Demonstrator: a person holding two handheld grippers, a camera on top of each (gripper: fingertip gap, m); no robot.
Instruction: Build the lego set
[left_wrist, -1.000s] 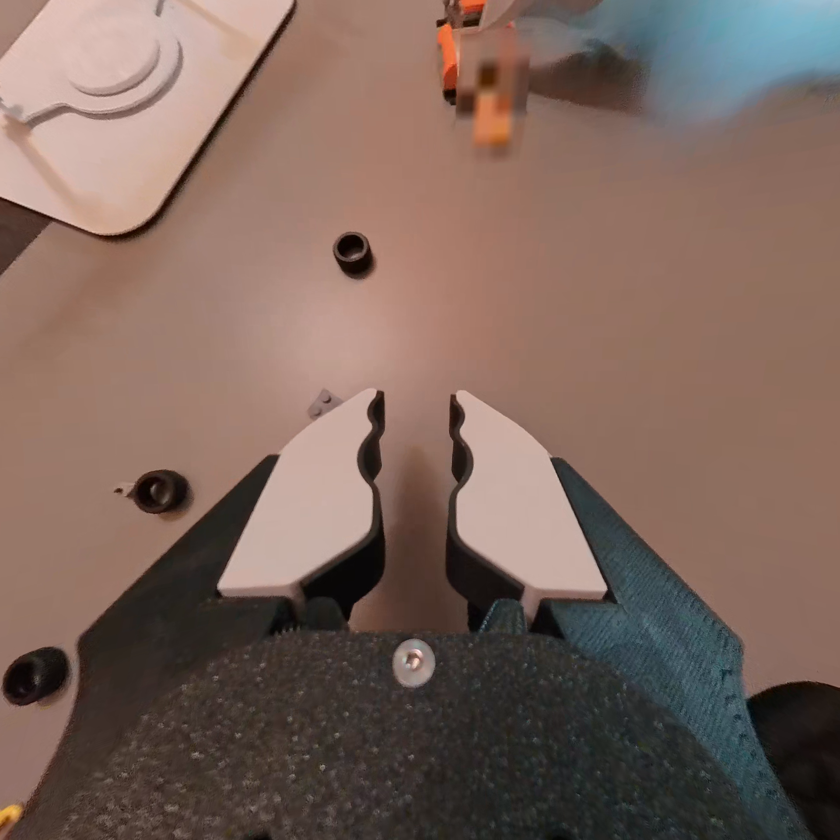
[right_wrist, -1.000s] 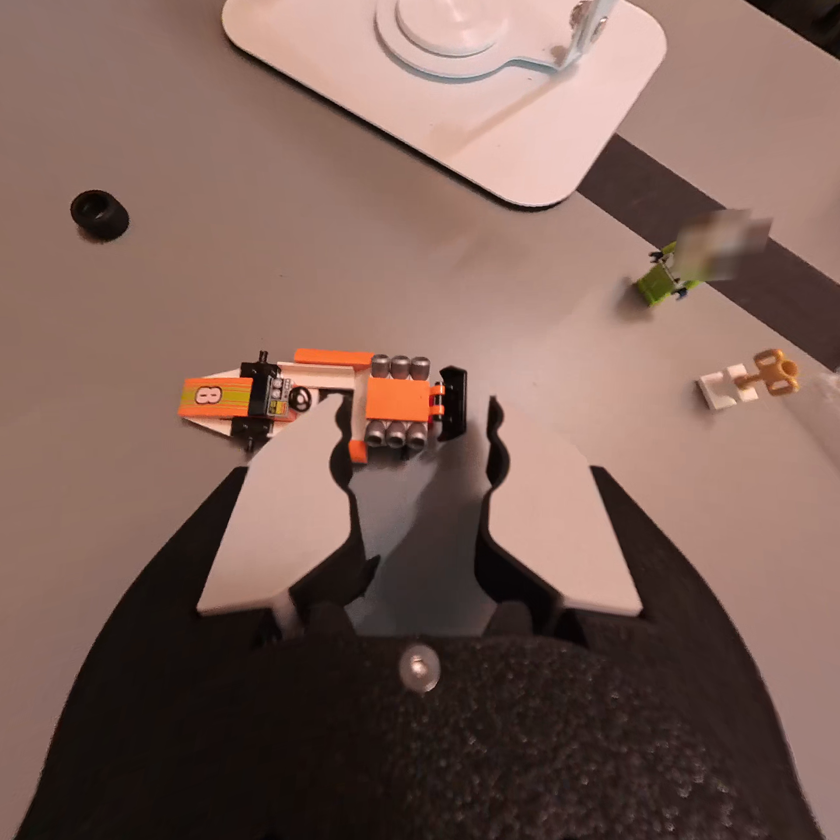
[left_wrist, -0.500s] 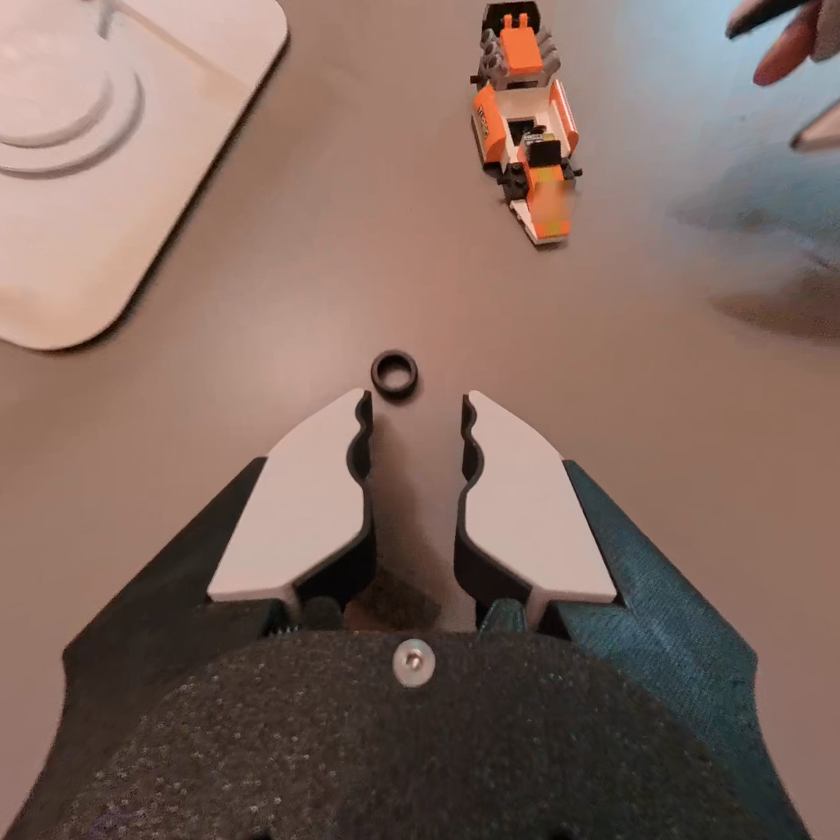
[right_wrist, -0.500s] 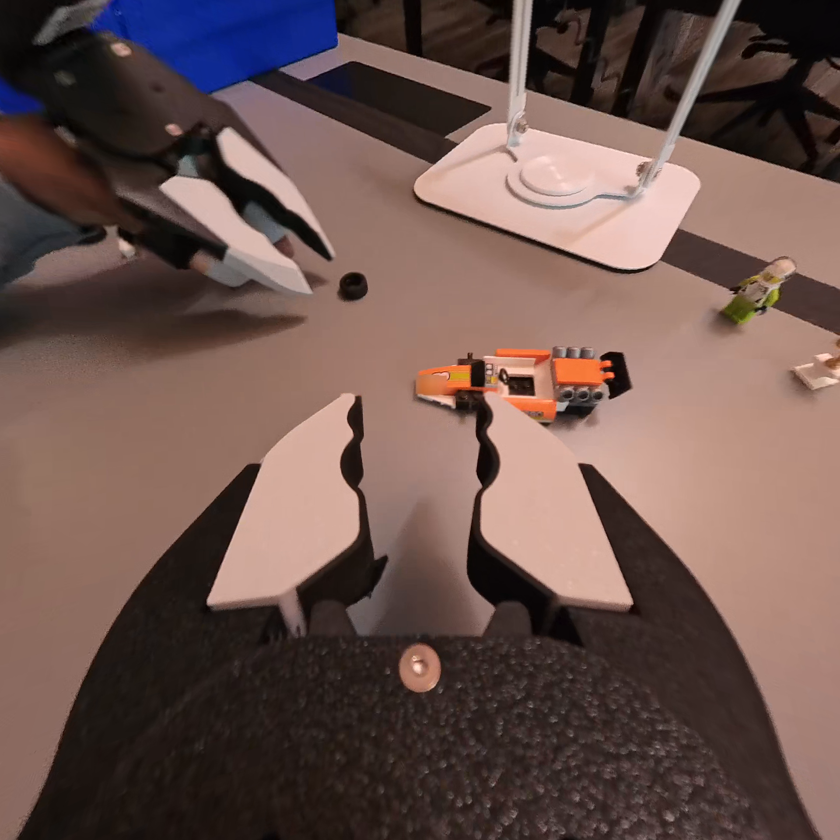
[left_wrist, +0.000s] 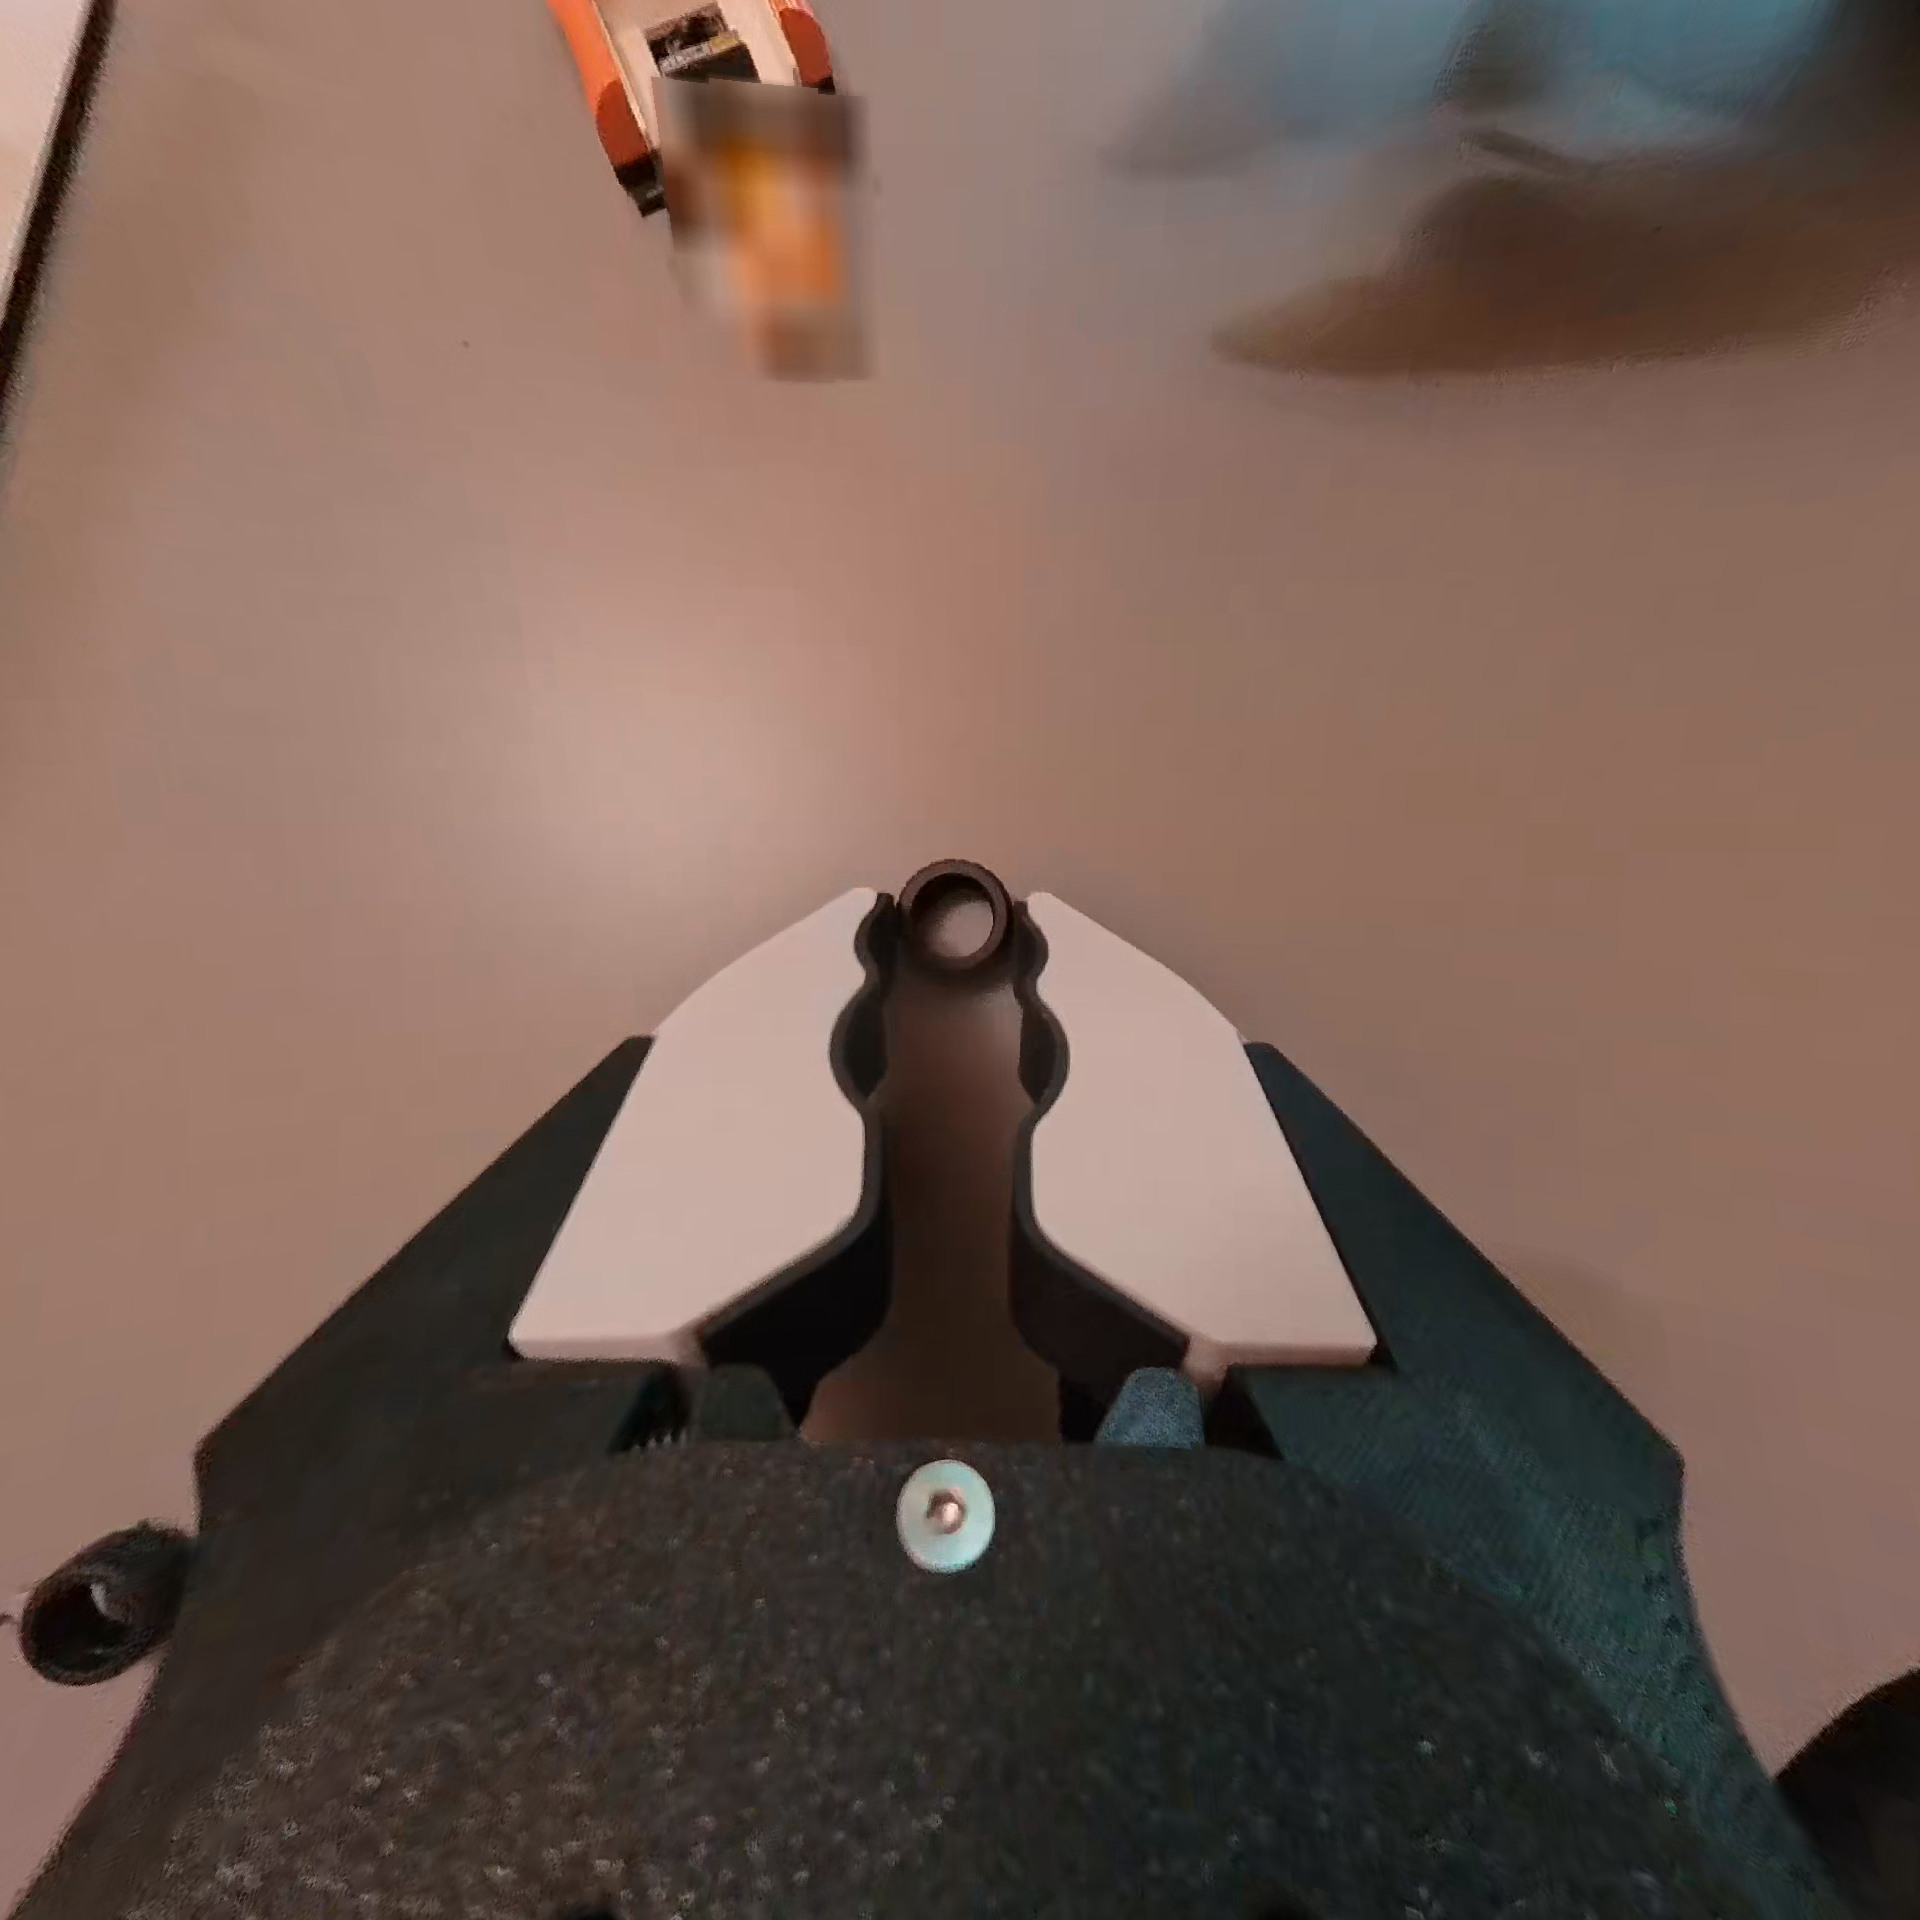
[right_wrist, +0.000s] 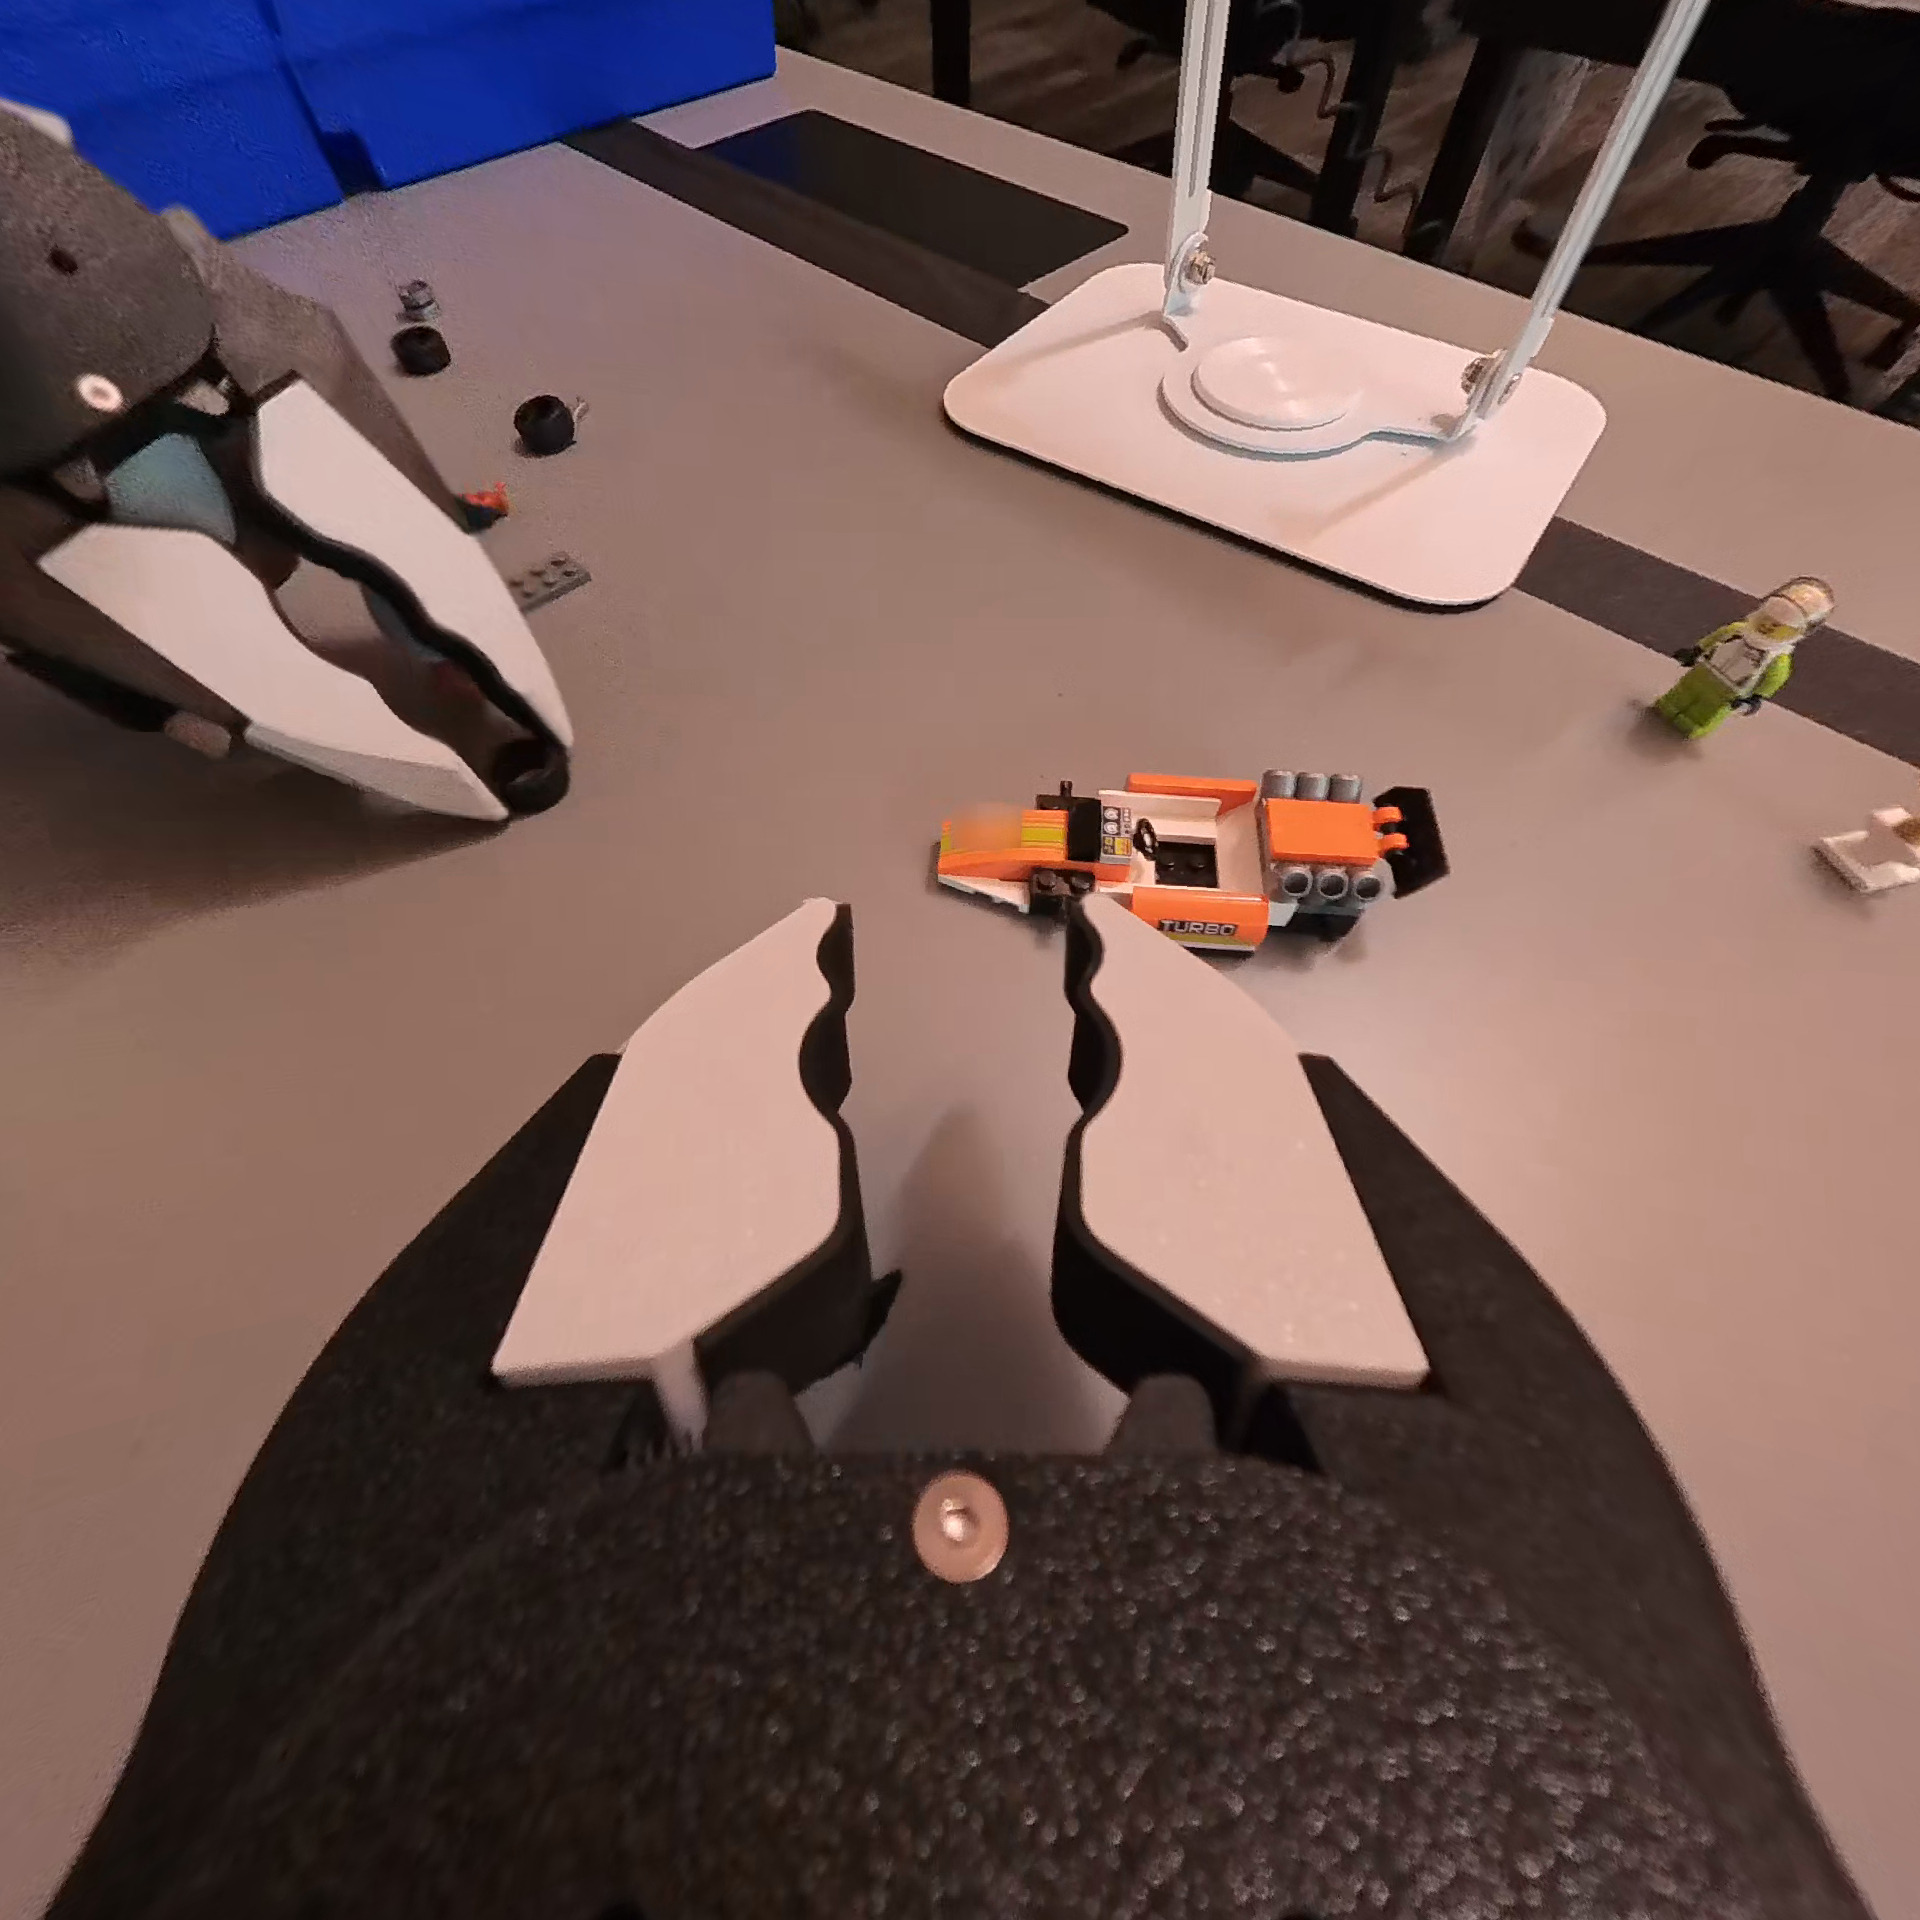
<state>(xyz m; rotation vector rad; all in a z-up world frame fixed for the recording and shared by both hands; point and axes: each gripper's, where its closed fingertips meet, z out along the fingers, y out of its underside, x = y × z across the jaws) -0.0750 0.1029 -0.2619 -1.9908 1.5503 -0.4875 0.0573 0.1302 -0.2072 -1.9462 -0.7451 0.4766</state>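
Note:
A small black tyre (left_wrist: 954, 928) sits between the fingertips of my left gripper (left_wrist: 954, 920), which is shut on it low over the grey table. The right wrist view shows the same grip at the left, with the tyre (right_wrist: 530, 774) at the tips of the left gripper (right_wrist: 520, 779). The orange and white lego car (right_wrist: 1184, 862) rests on the table without wheels. Its front end also shows at the top of the left wrist view (left_wrist: 615, 114). My right gripper (right_wrist: 956, 914) is open and empty, just in front of the car's nose.
A white lamp base (right_wrist: 1278, 457) stands behind the car. A green minifigure (right_wrist: 1730, 660) and a white piece (right_wrist: 1870, 857) are at the right. Two more black tyres (right_wrist: 542, 424) (right_wrist: 421, 351), a grey plate (right_wrist: 551, 577) and blue bins (right_wrist: 416, 73) lie far left. Another tyre (left_wrist: 88, 1621) lies beside my left gripper. The grippers' ends are close to 15 centimeters from one another. From my right tips it is roughly 20 centimeters to the green minifigure (right_wrist: 1730, 660); from my left, 30 centimeters.
My left gripper moved forward over the black tyre and closed its fingers on it. My right gripper backed away from the car and stays open.

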